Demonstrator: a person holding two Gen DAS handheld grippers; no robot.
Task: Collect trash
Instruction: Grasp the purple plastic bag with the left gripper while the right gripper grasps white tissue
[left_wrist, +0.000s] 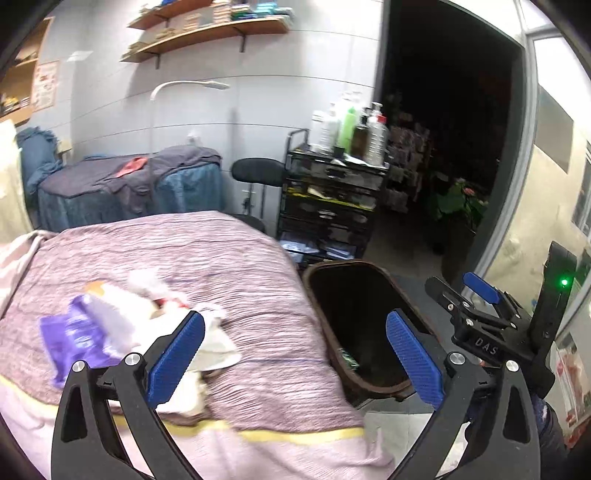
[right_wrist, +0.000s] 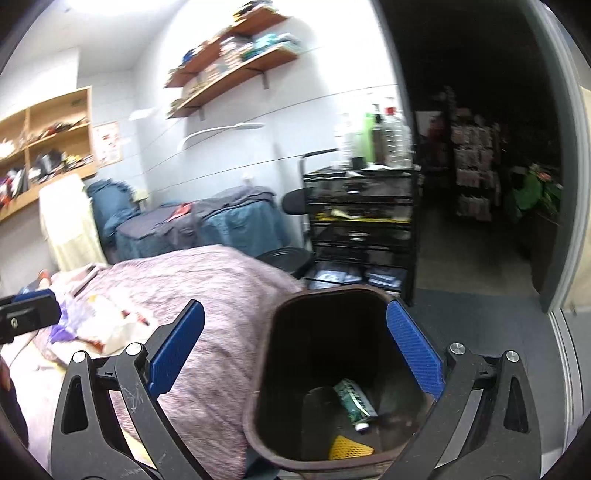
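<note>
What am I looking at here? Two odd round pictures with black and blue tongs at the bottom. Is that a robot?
No robot arm: a person holds a hand-operated claw in each hand, and each claw carries a wide-angle camera looking forward along its two blue-padded fingers. One picture is from the left claw, the other from the right claw. Both claws are open and hold nothing.

The left view looks over a bed with a pinkish cover. On it lies a pile of trash: white crumpled paper and a purple wrapper, blurred. The right claw also shows at that picture's right edge.

The right view looks down into a brown bin beside the bed. Inside lie a green tube and something yellow.
</note>
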